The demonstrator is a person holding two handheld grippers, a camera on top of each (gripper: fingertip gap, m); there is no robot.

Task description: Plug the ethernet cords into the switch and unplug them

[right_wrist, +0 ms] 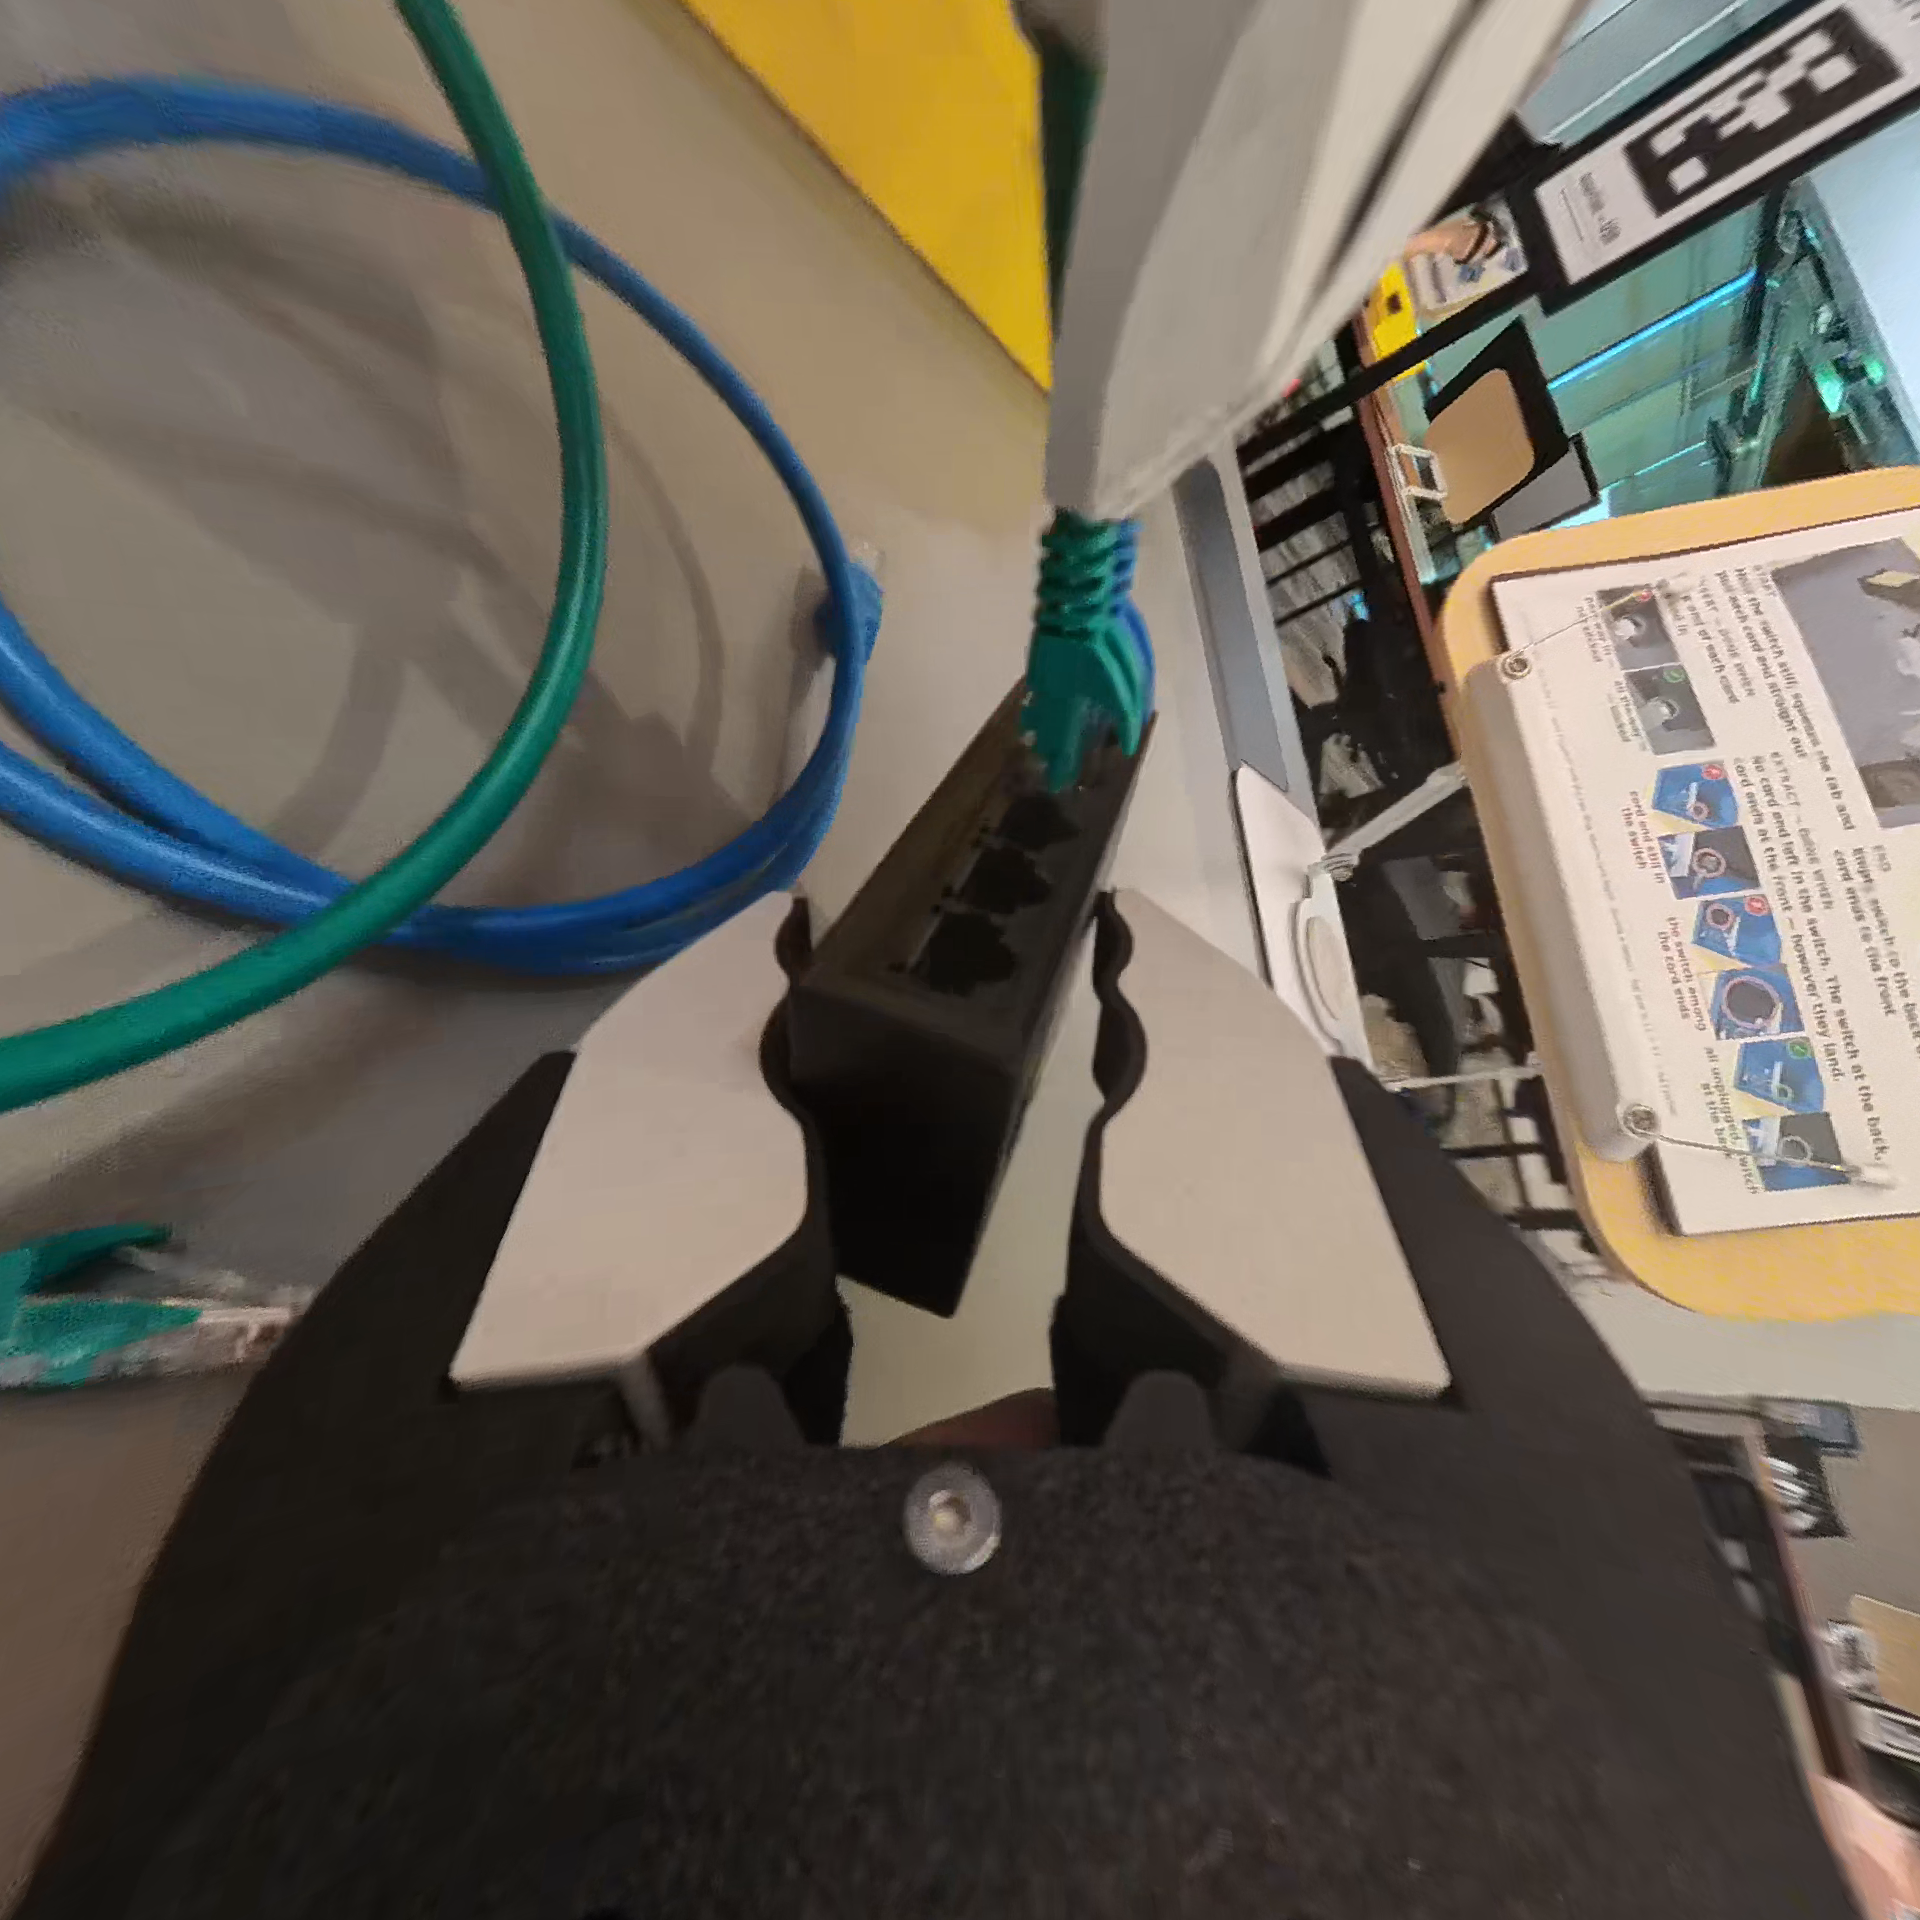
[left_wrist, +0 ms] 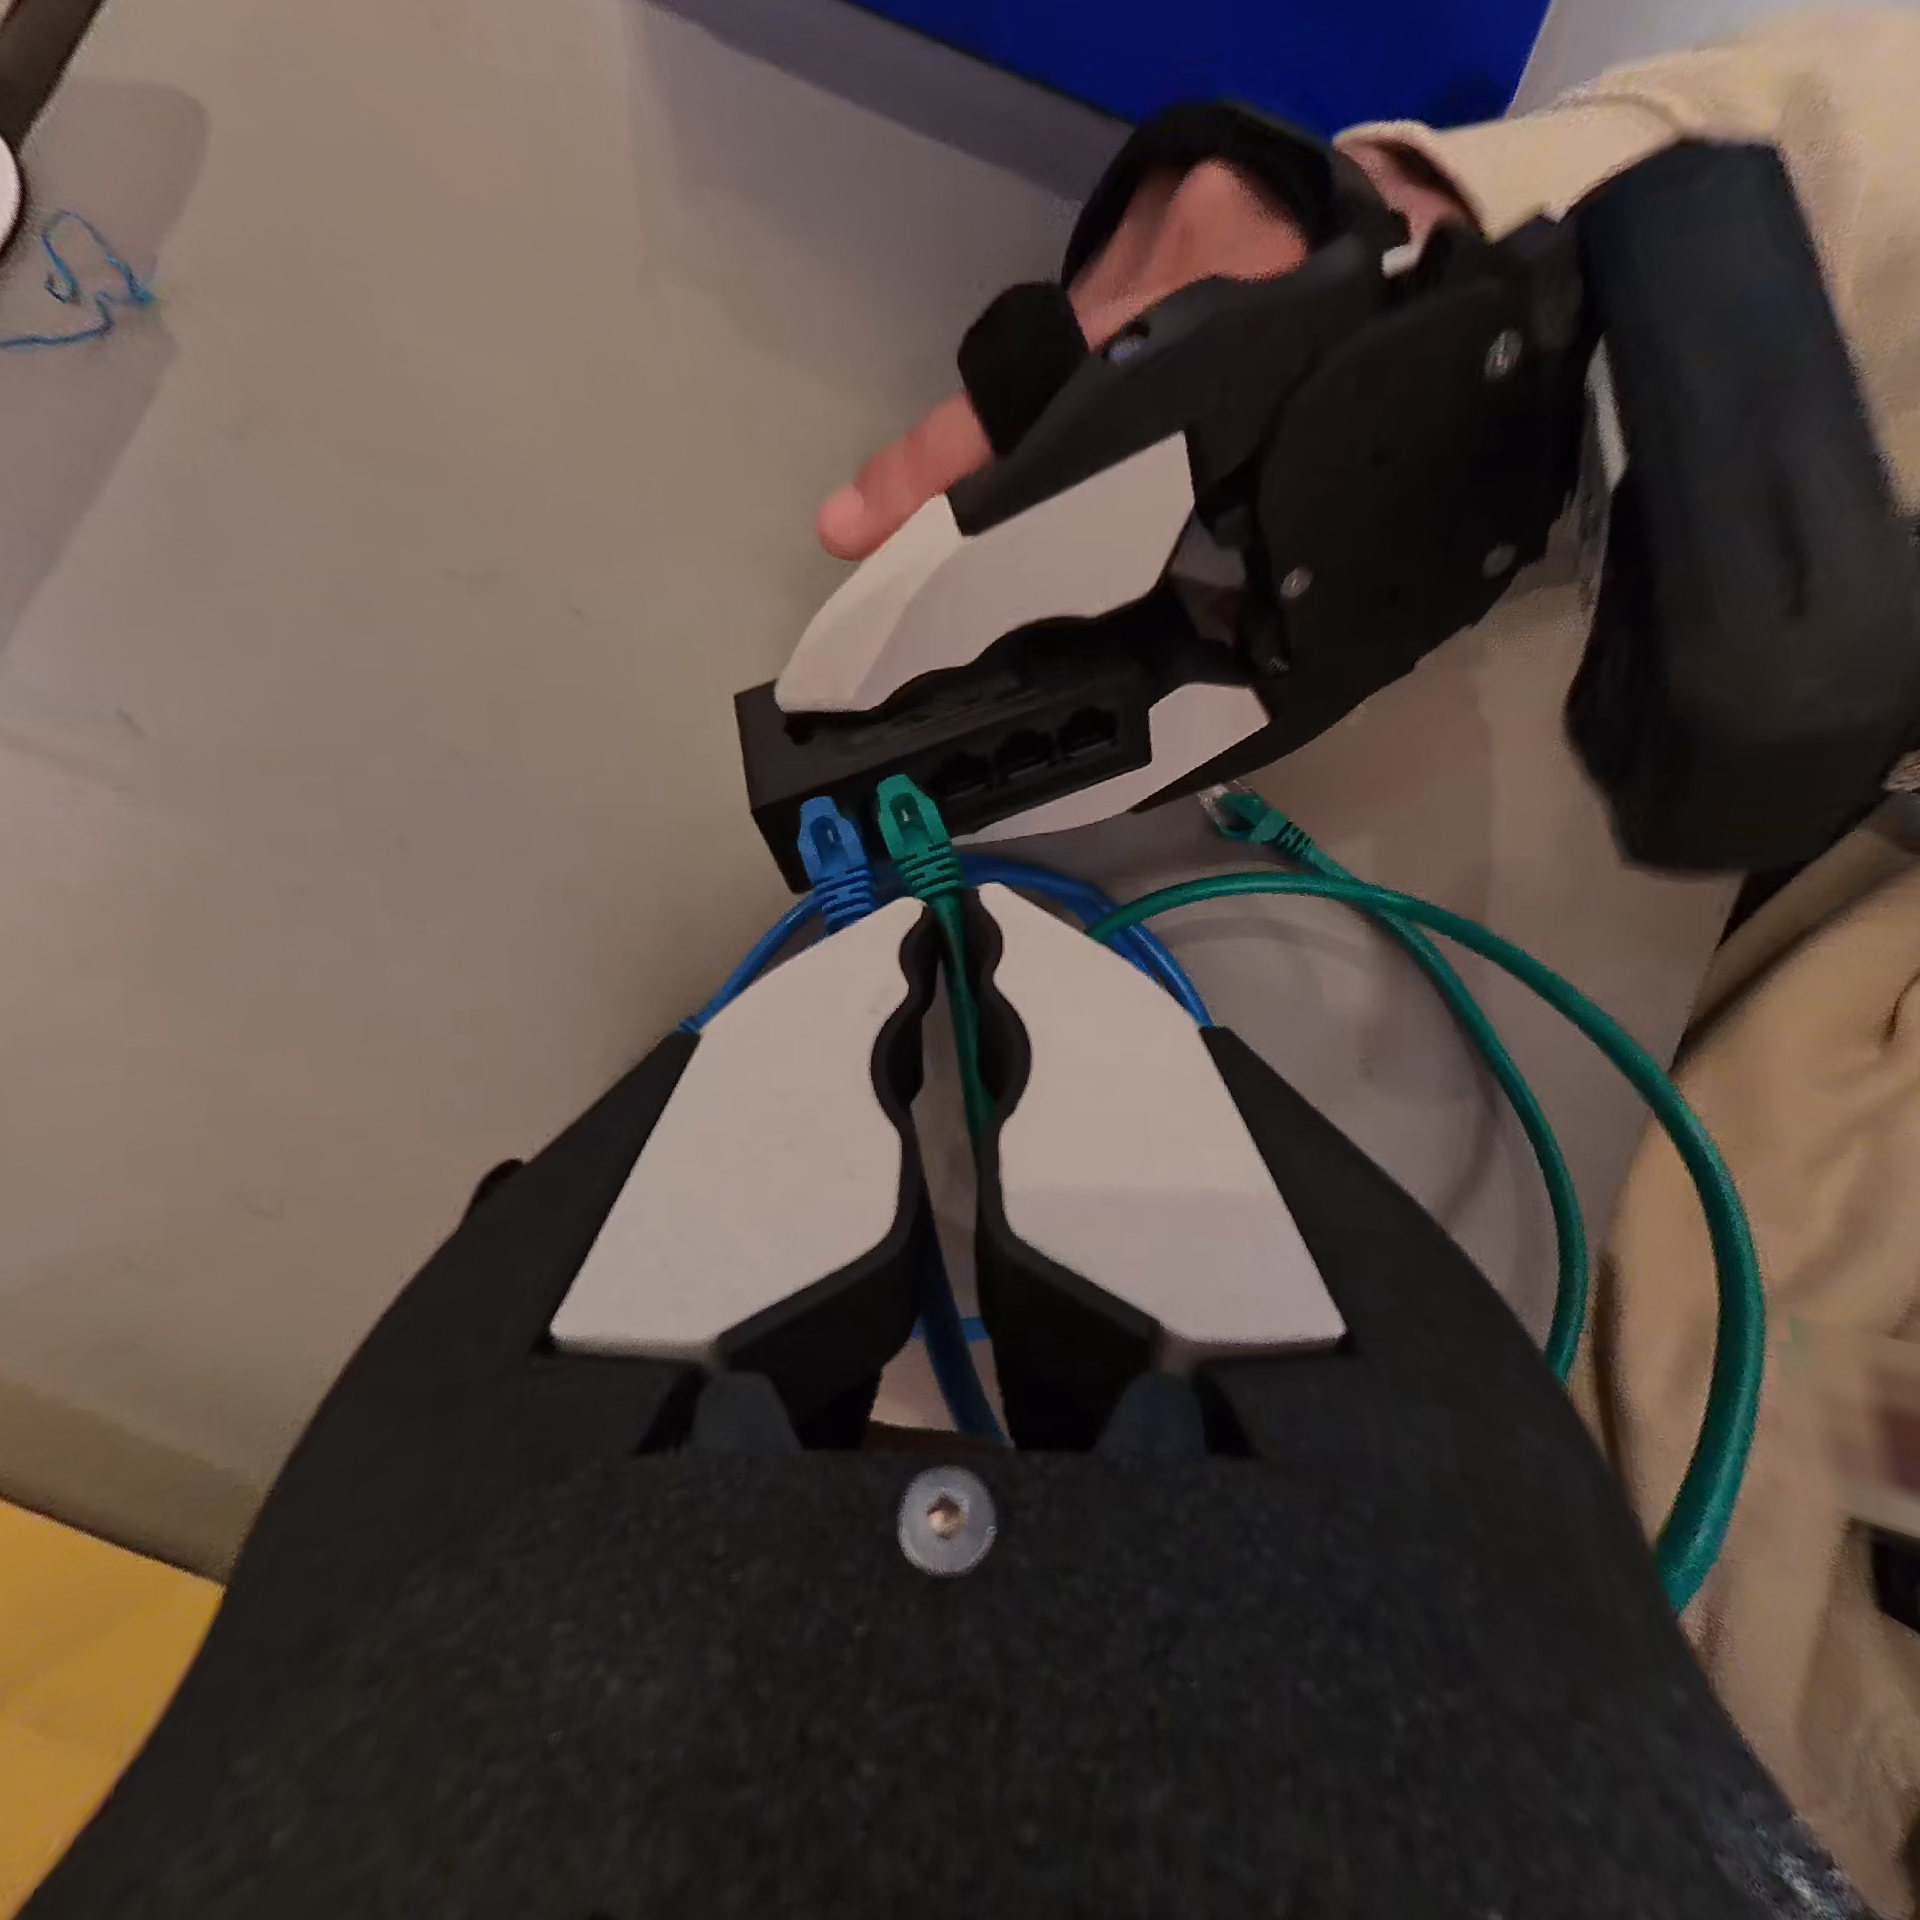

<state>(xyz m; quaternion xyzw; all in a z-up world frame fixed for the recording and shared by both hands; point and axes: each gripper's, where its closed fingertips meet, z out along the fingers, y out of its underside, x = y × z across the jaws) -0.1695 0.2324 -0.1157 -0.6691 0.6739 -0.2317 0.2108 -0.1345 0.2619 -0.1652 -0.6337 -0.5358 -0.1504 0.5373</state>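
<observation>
A black switch is held above the grey table by my right gripper, which is shut on it. A blue plug and a green plug sit in its two leftmost ports; three ports beside them are empty. My left gripper is shut on the green cord just behind its plug. In the right wrist view the green plug stands in the far port, with the left gripper's fingers above it. The green cord's other end and the blue cord's other end lie loose.
Blue cord loops and the green cord loop lie on the grey table. A yellow patch sits at the table's edge. A person's cream sleeve is at the right. An instruction sheet on a wooden board stands beyond the table.
</observation>
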